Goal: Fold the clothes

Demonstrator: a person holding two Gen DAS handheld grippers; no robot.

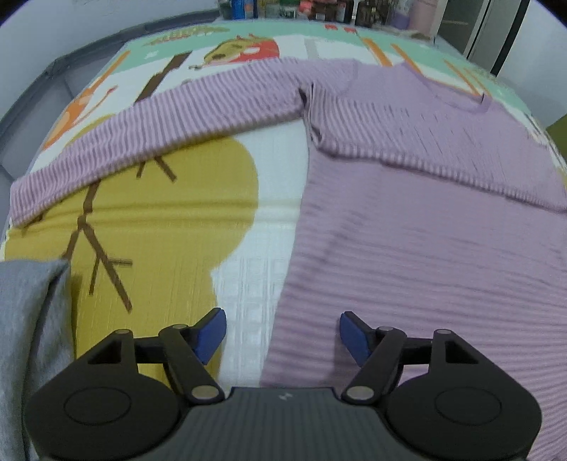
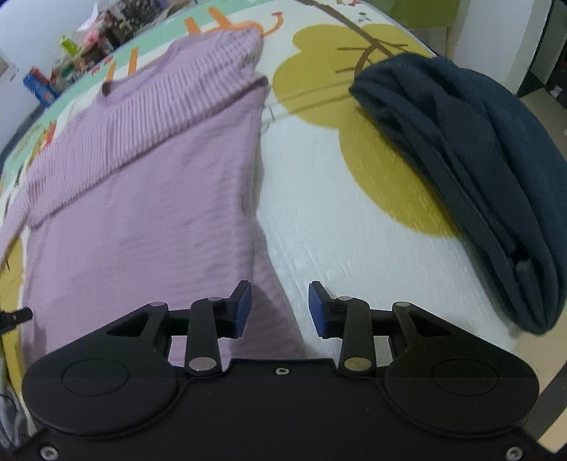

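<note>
Left hand-held gripper [image 1: 282,335] spread wide, blue pads [image 1: 212,331] well apart, nothing between them. Poised low over the left hem edge of the lilac ribbed sweater [image 1: 407,227], one pad above the patterned play mat [image 1: 244,283], the other above the knit. Whether either pad touches cloth cannot be told.

Right hand-held gripper [image 2: 280,306] likewise parted, blue pads [image 2: 242,306] apart and holding nothing. Straddling the right hem edge of the lilac ribbed sweater [image 2: 141,212]: left pad above the fabric, right pad above the bare play mat [image 2: 336,230].

Sweater spread flat on the mat, neckline away from both cameras, hem nearest. Right sleeve [image 2: 149,117] folded in diagonally across the chest, ribbing running across the body. Left sleeve [image 1: 141,127] stretched out sideways over the mat, cuff near the mat's left edge. Some motion blur in both views.

Mat printed with mustard-yellow tree shapes, brown branches, orange and green figures toward the far end.

Grey cloth [image 1: 28,337] at the lower left of the left wrist view, just beside the left hand-held gripper. Dark navy folded garment [image 2: 478,177] lying on the mat to the right of the sweater, well apart from it. Cluttered shelf of small items [image 1: 301,9] beyond the far edge of the mat, too blurred to identify.
</note>
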